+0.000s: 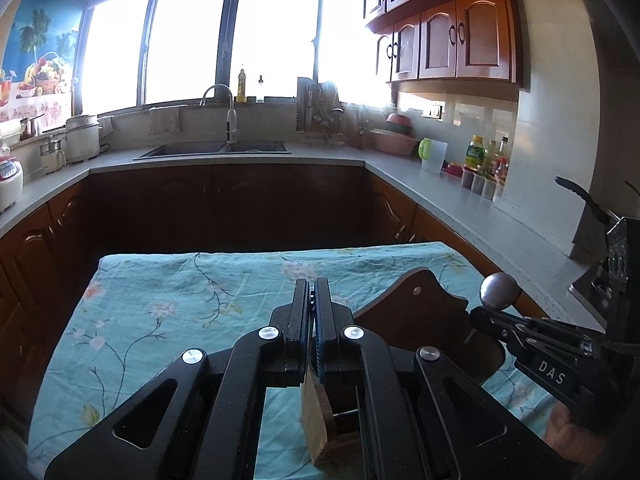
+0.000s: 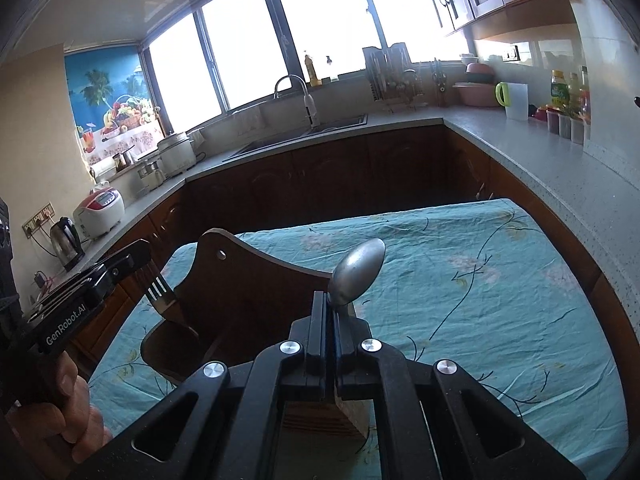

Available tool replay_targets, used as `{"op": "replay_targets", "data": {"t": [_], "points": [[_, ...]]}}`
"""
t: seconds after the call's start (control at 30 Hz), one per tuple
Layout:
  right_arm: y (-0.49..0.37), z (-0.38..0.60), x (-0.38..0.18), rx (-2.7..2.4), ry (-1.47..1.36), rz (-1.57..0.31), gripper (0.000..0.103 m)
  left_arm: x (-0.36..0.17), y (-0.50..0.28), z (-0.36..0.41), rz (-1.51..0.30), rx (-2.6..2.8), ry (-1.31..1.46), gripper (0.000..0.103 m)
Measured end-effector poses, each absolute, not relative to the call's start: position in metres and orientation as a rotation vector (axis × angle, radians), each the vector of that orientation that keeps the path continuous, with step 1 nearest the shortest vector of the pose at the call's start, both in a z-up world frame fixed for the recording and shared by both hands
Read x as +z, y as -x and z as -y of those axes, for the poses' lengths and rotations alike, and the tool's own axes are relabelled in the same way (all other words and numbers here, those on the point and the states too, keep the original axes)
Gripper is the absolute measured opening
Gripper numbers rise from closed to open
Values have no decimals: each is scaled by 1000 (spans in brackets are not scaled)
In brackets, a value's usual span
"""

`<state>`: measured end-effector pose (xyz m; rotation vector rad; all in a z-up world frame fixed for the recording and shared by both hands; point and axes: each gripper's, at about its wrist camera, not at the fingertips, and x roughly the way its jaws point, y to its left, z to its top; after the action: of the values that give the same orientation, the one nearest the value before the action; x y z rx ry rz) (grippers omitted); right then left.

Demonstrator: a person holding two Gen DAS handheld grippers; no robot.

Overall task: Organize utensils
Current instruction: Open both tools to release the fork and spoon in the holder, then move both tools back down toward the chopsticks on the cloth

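Right tool [image 2: 329,312] is clamped on the spoon [image 2: 358,272] neck, left tool [image 1: 311,300] on the fork [image 2: 158,292], both above the wooden holder [image 2: 240,292]: stiff, light, slick metal, so pinching the narrow handle seems smartest.

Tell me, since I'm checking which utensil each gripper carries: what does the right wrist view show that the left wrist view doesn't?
Only the right wrist view shows the fork, its tines sticking out of the left gripper, plus the kettle on the counter.

Only the left wrist view shows the black-handled tool standing in a rack at the far right.

Both show the spoon clamped in the right gripper, bowl upward, the dark wooden holder on the floral cloth, and the sink under the window.
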<state>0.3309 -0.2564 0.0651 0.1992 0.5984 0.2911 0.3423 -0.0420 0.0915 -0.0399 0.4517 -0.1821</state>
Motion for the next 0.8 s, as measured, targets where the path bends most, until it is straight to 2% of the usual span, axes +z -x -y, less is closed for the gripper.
{"op": "replay_targets", "data": {"t": [0.13, 0.2, 0.23, 0.27, 0.37, 0.4, 0.5, 0.57, 0.63, 0.8], "points": [[-329, 260, 67, 287, -214, -601, 8, 97, -339, 41, -446, -201, 49, 8], [-327, 263, 68, 284, -229, -596, 13, 100, -336, 38, -442, -195, 56, 19], [-326, 265, 68, 281, -238, -595, 20, 101, -334, 36, -440, -195, 65, 21], [-324, 267, 69, 279, -247, -593, 31, 102, -332, 34, -439, -193, 74, 28], [-318, 274, 70, 271, -273, -589, 39, 107, -326, 23, -437, -179, 104, 40], [-315, 277, 70, 272, -287, -588, 41, 108, -323, 18, -440, -174, 112, 51], [-302, 285, 73, 271, -321, -573, 57, 109, -310, 5, -436, -144, 132, 73], [-290, 290, 76, 264, -338, -546, 80, 108, -298, -5, -440, -121, 144, 87], [-273, 295, 79, 253, -344, -510, 94, 105, -285, -15, -437, -105, 154, 89], [-235, 306, 78, 231, -355, -491, 96, 91, -252, -35, -470, -89, 175, 91]]}}
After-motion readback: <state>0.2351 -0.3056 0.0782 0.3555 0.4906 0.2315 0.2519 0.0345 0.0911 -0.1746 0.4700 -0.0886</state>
